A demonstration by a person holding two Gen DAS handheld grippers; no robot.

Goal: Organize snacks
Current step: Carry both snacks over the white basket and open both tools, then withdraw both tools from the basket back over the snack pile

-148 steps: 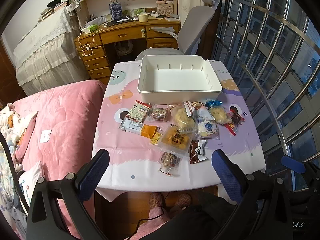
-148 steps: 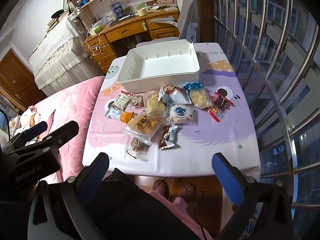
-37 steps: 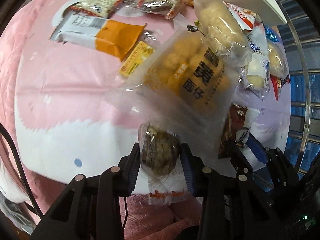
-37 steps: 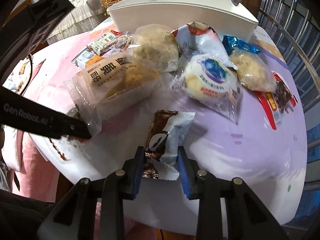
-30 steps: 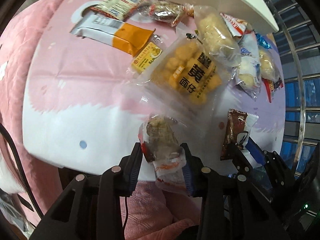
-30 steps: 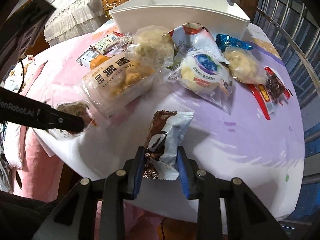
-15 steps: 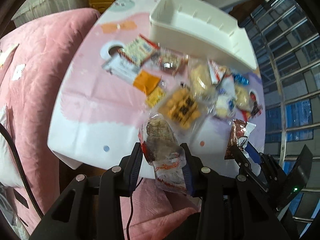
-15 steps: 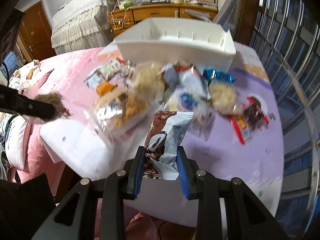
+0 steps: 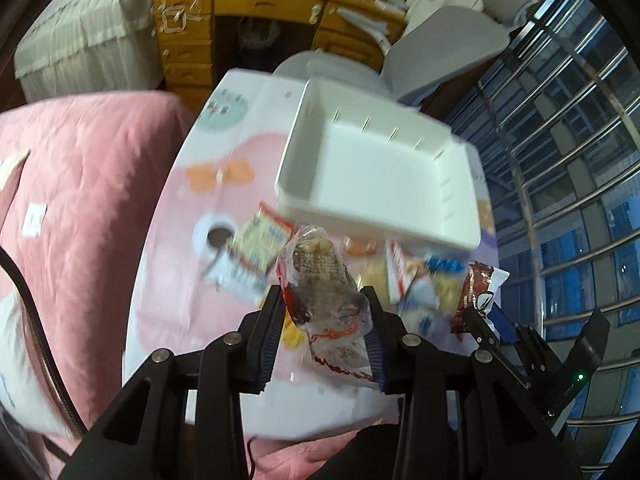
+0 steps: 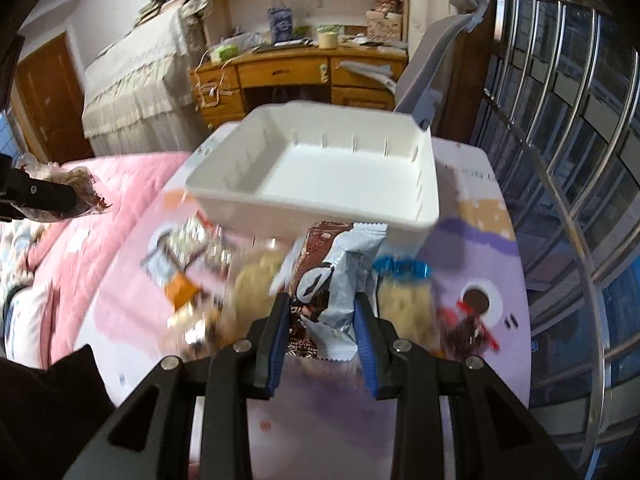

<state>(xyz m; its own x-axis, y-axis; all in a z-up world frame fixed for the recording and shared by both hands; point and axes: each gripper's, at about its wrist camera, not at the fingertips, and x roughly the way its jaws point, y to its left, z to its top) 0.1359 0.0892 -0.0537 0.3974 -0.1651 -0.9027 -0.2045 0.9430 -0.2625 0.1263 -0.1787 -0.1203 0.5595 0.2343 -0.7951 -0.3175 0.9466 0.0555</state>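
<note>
Although two packets are lifted, nothing lies in the white bin yet, so the sorting is judged barely begun.
Left tongs: the left tongs (image 9: 326,322), at lower centre of the left wrist view, are clenched on a clear packet with a brown nutty cake (image 9: 320,276), held up above the surface.
Right tongs: the right tongs (image 10: 322,320), at lower centre of the right wrist view, are clamped on a brown and white wrapper (image 10: 336,276), also raised; the same wrapper shows at right of the left wrist view.
White bin: the white bin (image 10: 240,188) sits in the middle of both views, beyond the loose snacks, and its floor looks bare.
Snacks left: a blurred heap (image 10: 256,280) lies on the pink and purple surface (image 10: 476,248) just below the bin in the frame, including an orange-ended bar (image 10: 180,286), a blue-topped pale bun (image 10: 402,288) and a red packet (image 10: 468,324).
Blur: motion smears the heap, so an exact count cannot be given.
Done: two snacks picked up, one in each tool.
Left to do: carry both over the bin and drop them, then clear the rest of the heap, by my reading.
Surroundings: a pink bed (image 9: 80,184) fills the left of the frame, and a grey chair (image 9: 436,48) stands at upper right.
</note>
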